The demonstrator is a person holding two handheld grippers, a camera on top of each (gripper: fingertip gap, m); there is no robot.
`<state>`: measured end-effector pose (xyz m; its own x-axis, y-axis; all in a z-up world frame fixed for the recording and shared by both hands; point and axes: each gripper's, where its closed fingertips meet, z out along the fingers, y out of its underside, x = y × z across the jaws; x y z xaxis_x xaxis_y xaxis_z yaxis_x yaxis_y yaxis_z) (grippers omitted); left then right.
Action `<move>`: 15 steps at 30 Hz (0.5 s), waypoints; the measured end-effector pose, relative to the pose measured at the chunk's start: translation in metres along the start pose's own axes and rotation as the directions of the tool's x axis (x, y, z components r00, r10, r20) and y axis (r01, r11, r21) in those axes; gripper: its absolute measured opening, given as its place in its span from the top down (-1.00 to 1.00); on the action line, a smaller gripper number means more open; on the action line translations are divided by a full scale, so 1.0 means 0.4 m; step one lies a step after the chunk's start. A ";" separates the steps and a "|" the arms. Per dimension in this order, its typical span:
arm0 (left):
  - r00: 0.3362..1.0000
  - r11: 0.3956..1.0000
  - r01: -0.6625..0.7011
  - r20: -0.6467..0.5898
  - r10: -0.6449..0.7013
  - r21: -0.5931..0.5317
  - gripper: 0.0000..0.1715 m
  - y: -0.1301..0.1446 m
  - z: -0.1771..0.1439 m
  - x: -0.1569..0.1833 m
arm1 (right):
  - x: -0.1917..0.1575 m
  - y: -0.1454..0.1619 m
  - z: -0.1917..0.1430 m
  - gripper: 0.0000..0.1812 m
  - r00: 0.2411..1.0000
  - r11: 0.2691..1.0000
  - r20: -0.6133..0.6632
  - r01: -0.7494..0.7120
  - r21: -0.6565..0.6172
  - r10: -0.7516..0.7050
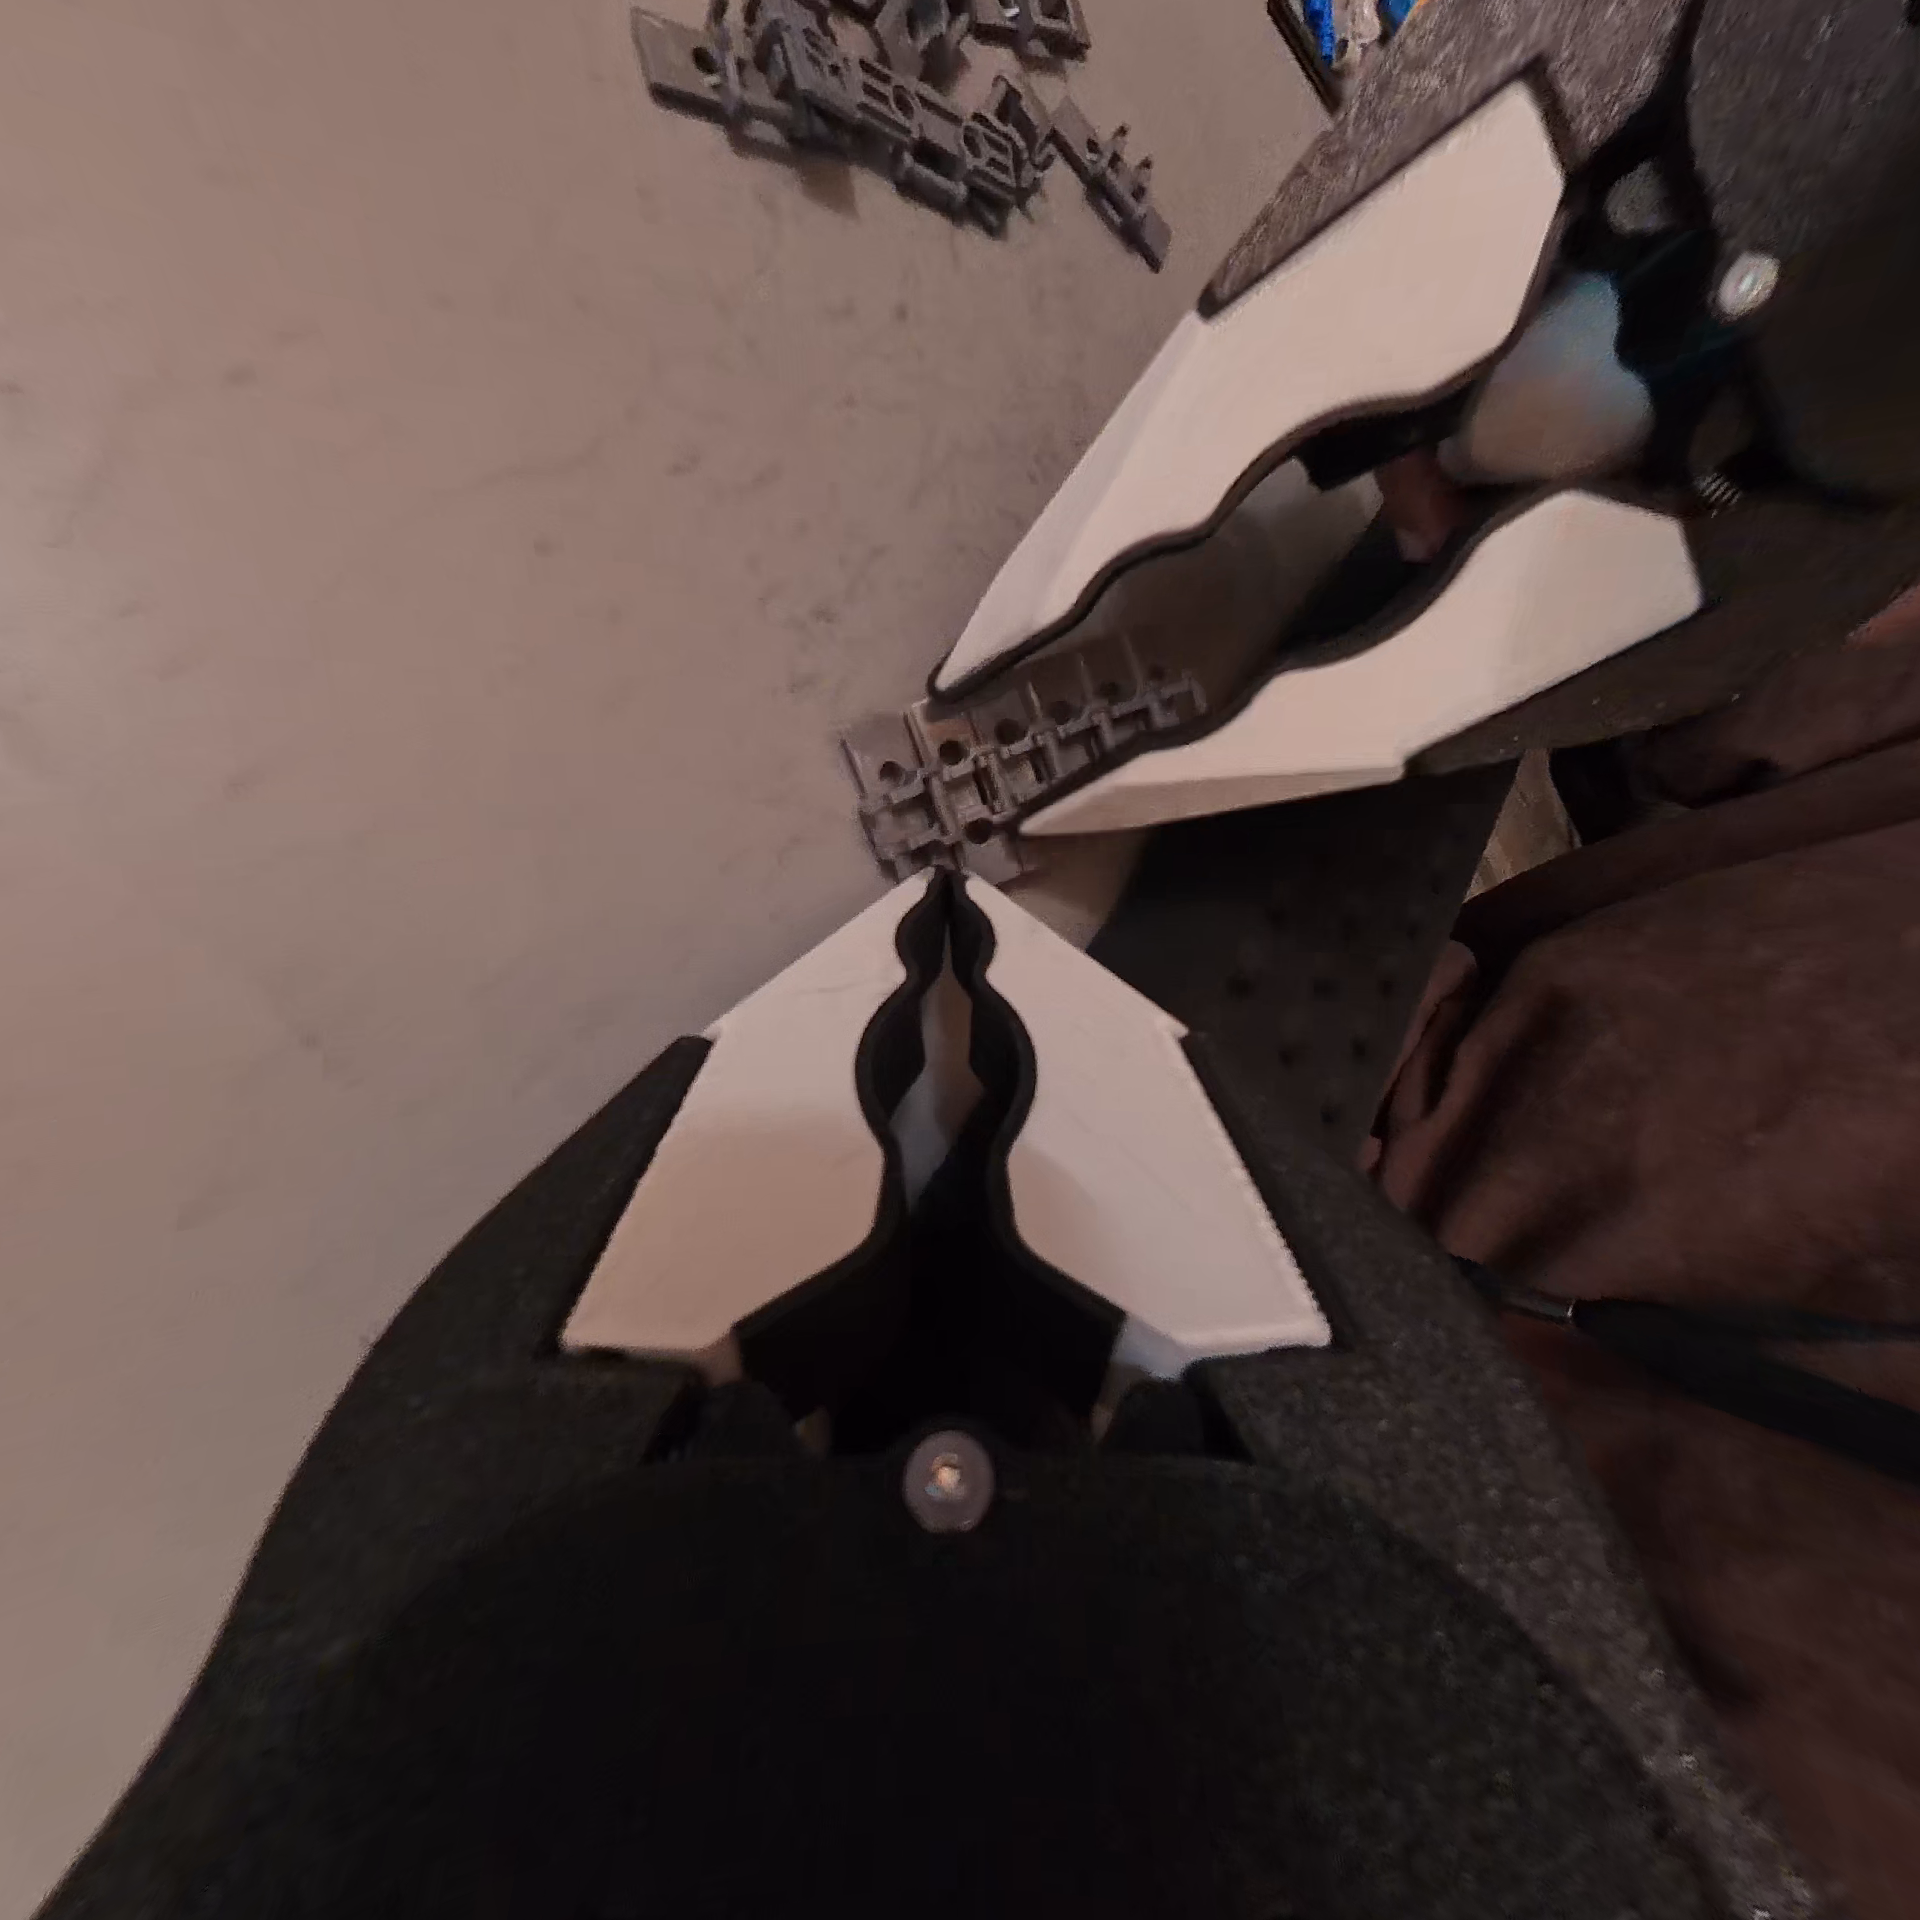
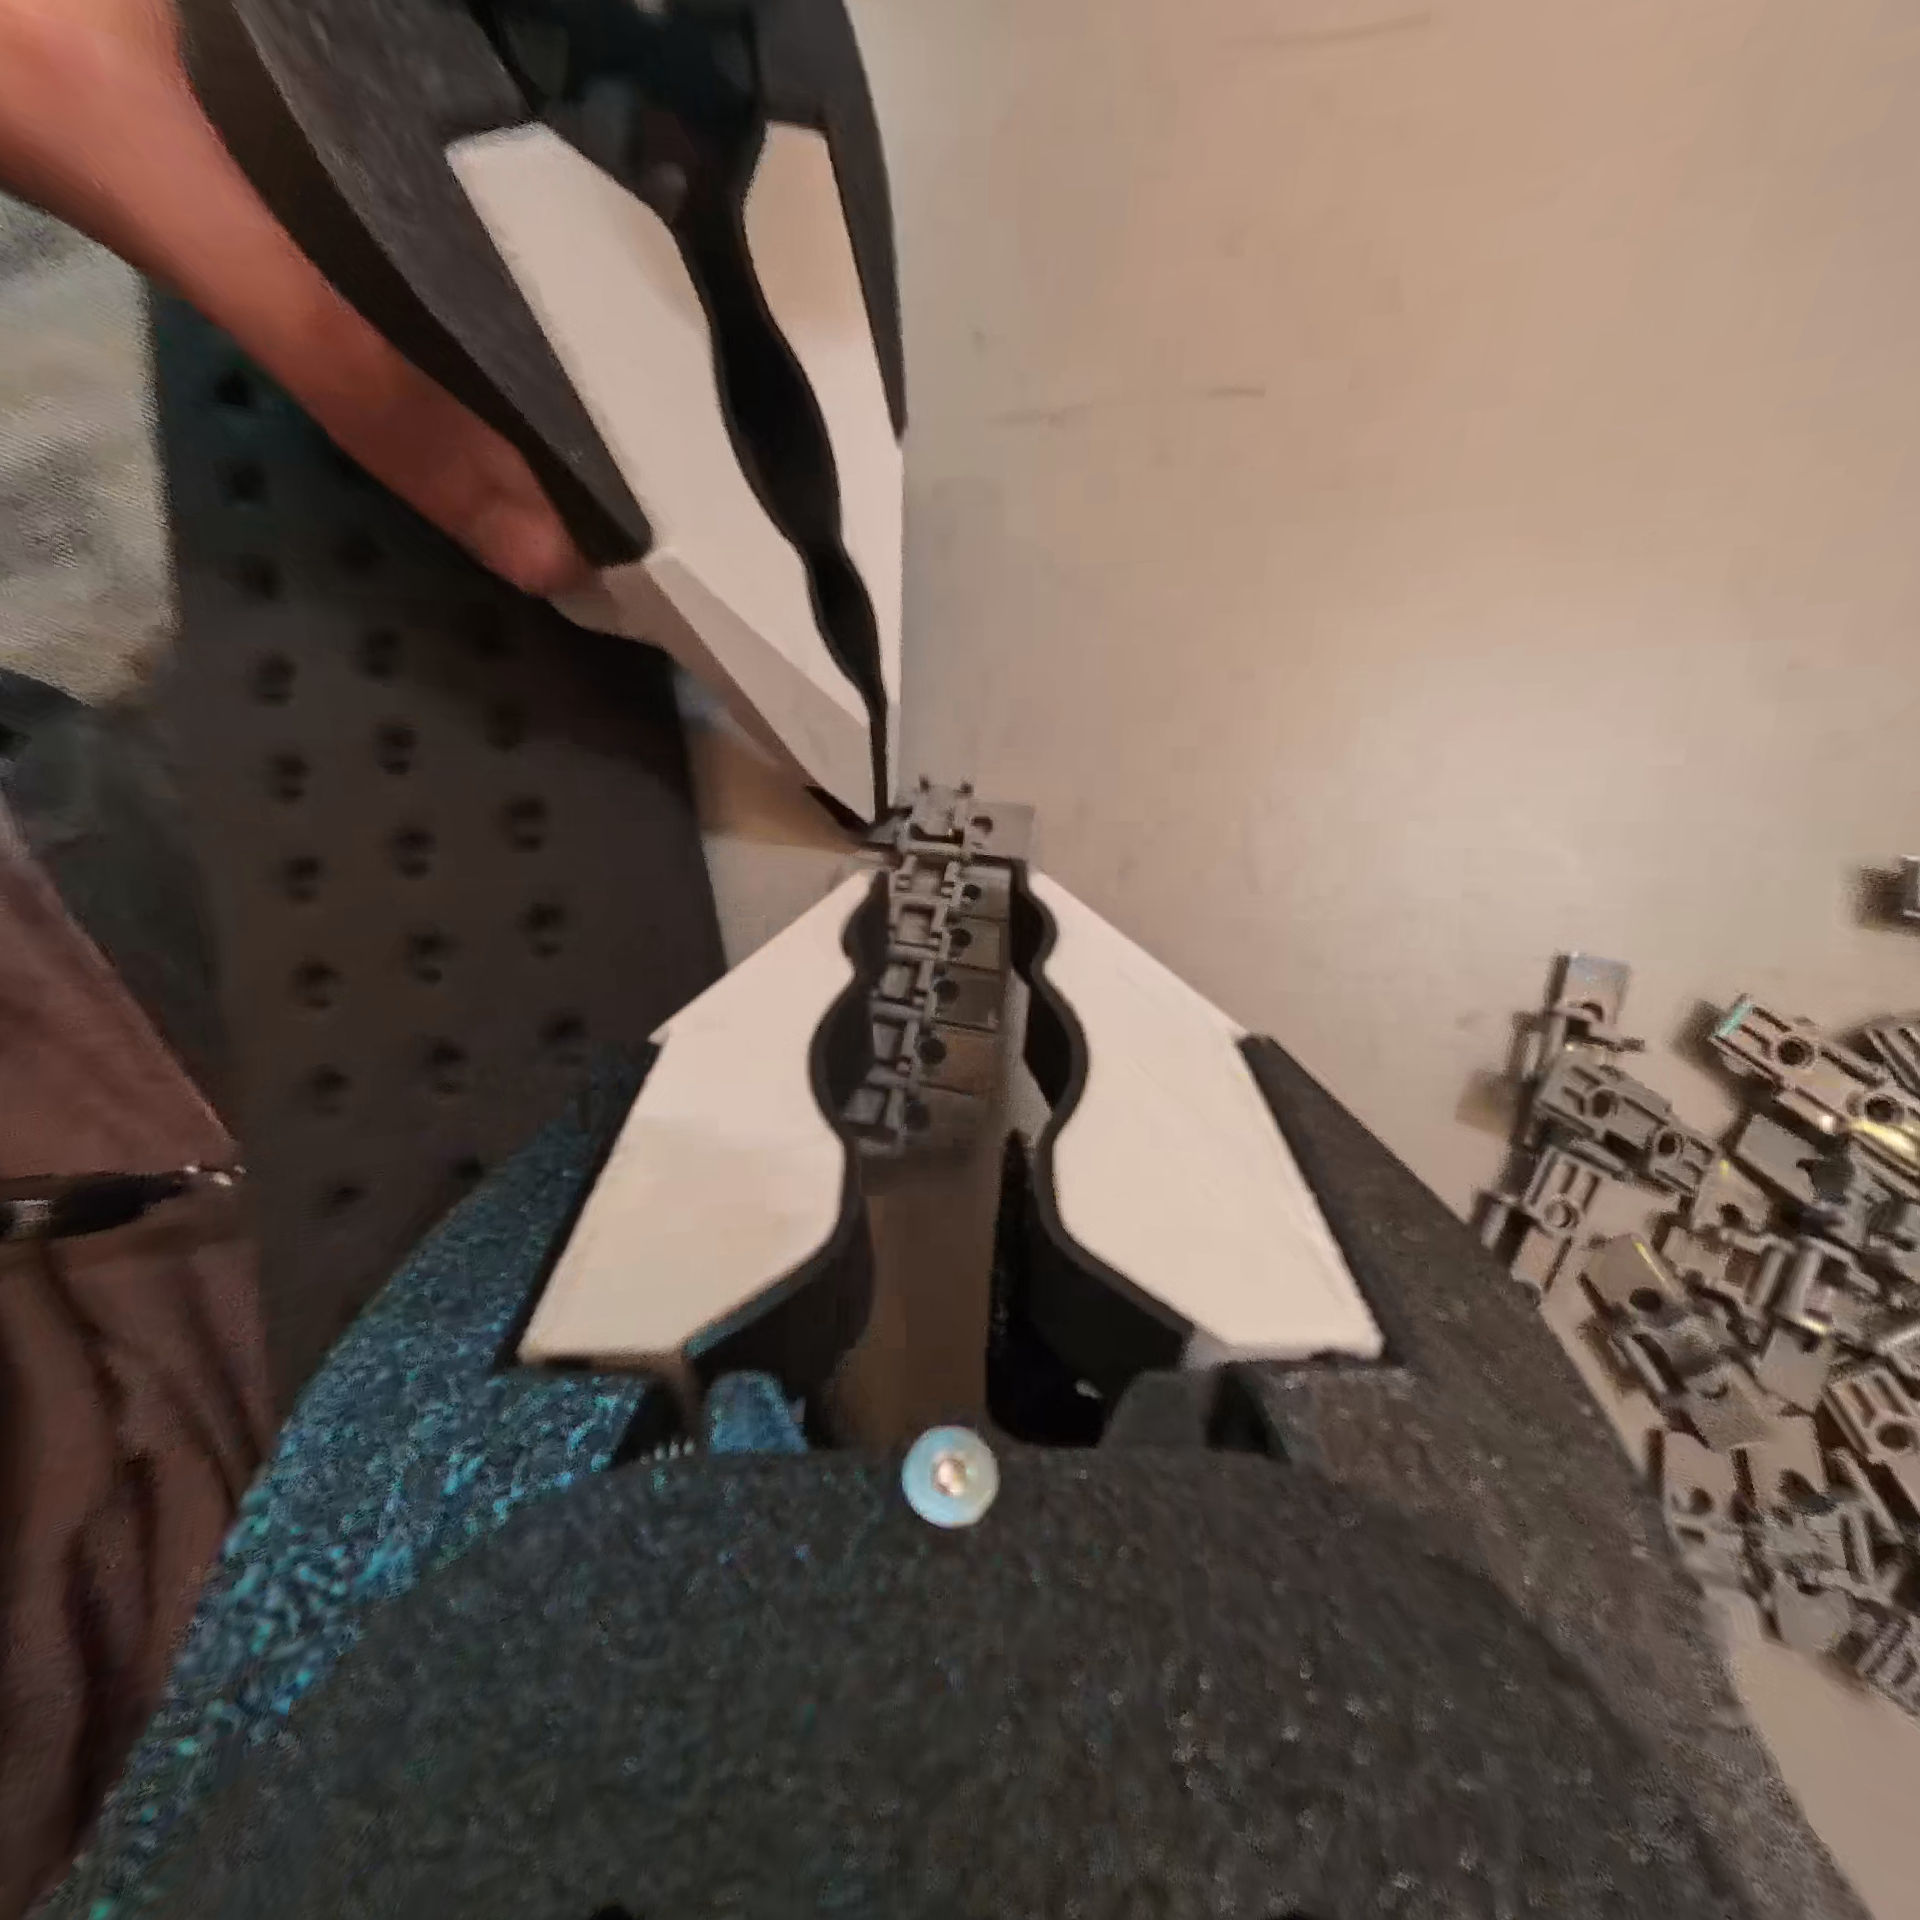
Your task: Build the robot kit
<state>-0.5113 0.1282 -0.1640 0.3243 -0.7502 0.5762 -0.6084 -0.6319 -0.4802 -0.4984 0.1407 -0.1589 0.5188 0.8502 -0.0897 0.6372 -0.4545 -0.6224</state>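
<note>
Nearest the lens, saw the black foam-textured body of the right gripper (image 2: 940,883), its white fingers closed on a grey link chain (image 2: 935,987) of snapped-together plastic pieces. Ran lengthwise along the fingers, that chain, long axis pointing straight away from the right wrist camera, last link or two jutting past the tips. In the left wrist view, lay slanted from upper right to lower left, free end lowest, held above the pale surface (image 2: 1455,520).

Met at that free end by the left gripper (image 1: 948,878), closed to a thin slit, tips touching the end link's edge; could not tell whether any tab was pinched between them. Held by a hand (image 2: 312,343) gripping its side.

Crowded on the near side by both tools and a dark perforated board (image 2: 416,831), whose edge fell just beneath the chain end. Left plenty of bare surface beyond and to the far side.

Further out, found a loose pile of grey links (image 2: 1714,1247) spread on the surface, well apart from the held chain. Glimpsed a dark-rimmed box with blue contents (image 1: 1320,31) at the frame edge, too cropped to identify.
</note>
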 end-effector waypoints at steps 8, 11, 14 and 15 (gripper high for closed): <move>0.999 1.000 0.029 -0.028 -0.029 -0.005 1.00 0.000 0.001 0.003 | -0.013 0.028 0.010 0.84 1.000 0.999 0.006 -0.021 -0.028 0.022; 0.996 0.998 0.054 -0.063 -0.056 -0.029 1.00 0.002 0.001 0.005 | -0.011 0.022 0.014 0.84 0.999 1.000 0.038 -0.017 0.013 0.017; 0.989 0.995 0.086 -0.119 -0.092 -0.054 1.00 0.001 0.001 0.006 | -0.011 0.022 0.014 0.84 0.998 1.000 0.058 -0.011 0.025 0.009; 0.988 0.995 0.087 -0.123 -0.094 -0.058 1.00 0.001 0.001 0.006 | -0.011 0.022 0.014 0.84 0.998 1.000 0.056 -0.001 0.021 0.000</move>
<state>-0.5106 0.1261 -0.1630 0.2886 -0.6580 0.6955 -0.6186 -0.6826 -0.3892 -0.4981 0.1345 -0.1683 0.4857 0.8639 -0.1333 0.6243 -0.4495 -0.6389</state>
